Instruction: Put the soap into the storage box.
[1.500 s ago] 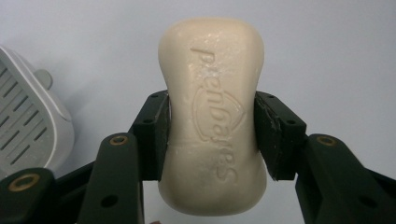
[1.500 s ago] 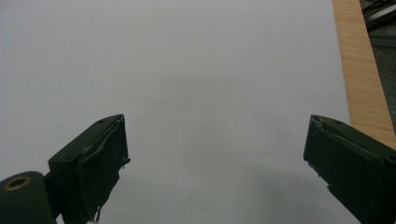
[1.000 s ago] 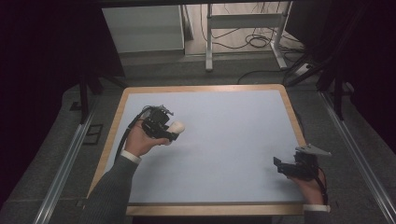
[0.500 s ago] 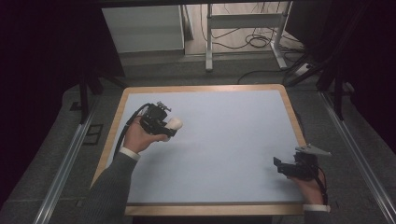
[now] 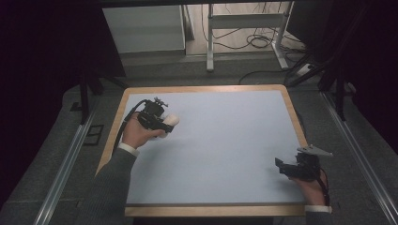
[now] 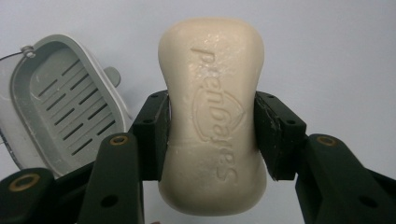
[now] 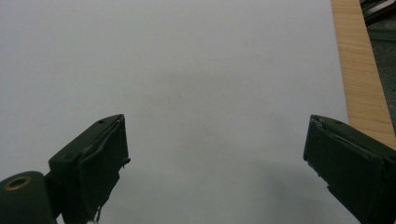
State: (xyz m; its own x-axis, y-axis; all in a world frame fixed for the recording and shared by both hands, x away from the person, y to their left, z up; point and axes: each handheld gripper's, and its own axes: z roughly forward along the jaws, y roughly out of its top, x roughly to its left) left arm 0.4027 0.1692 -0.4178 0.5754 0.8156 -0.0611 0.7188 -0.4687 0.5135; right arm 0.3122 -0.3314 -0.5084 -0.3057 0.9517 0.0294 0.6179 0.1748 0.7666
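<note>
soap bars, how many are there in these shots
1: the soap bar is clamped between the left gripper jaws, held above the table near its left side, beside a grey slotted soap dish. No others show.

In the left gripper view the grey soap dish (image 6: 60, 105) is cut off by the left edge, its lower end hidden behind the jaw

dim room with black surrounds, evenly lit table (image 5: 225, 154), faint soft shadows, sharp close-ups
</note>
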